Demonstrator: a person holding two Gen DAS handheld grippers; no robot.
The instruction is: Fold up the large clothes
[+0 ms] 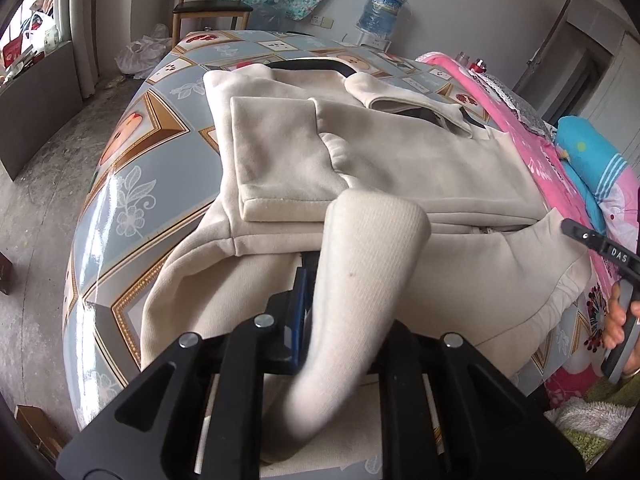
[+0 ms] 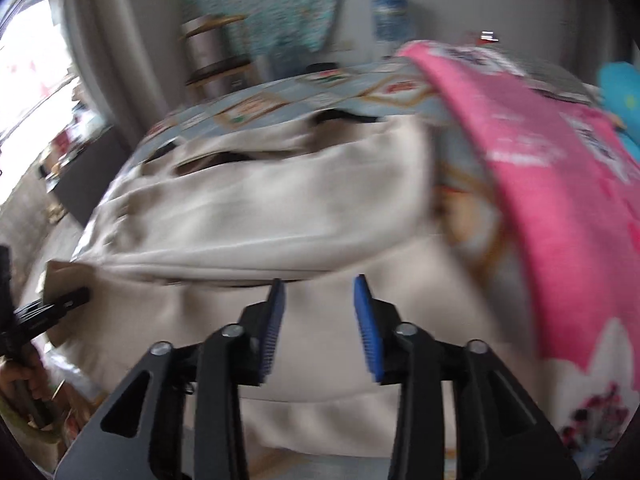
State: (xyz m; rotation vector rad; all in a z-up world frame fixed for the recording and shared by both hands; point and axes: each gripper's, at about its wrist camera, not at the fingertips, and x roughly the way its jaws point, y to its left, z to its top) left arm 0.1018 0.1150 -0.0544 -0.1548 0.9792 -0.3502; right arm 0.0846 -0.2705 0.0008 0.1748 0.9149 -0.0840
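Observation:
A large cream jacket [image 1: 400, 168] lies partly folded on the patterned table [image 1: 132, 184], one sleeve laid flat across its chest. My left gripper [image 1: 316, 292] is shut on the jacket's ribbed cuff [image 1: 368, 248], which stands up from between the blue pads and hides the right finger. In the blurred right wrist view my right gripper [image 2: 318, 292] is open above the jacket [image 2: 260, 208], its blue pads apart with nothing between them. One finger of the right gripper [image 1: 592, 240] shows at the right edge of the left wrist view, held by a hand [image 1: 618, 320].
A pink blanket [image 1: 532, 160] and a blue pillow [image 1: 592, 160] lie along the table's right side. Behind the table stand a wooden chair [image 1: 212, 4] and a water bottle [image 1: 380, 8]. The floor [image 1: 48, 200] drops away to the left.

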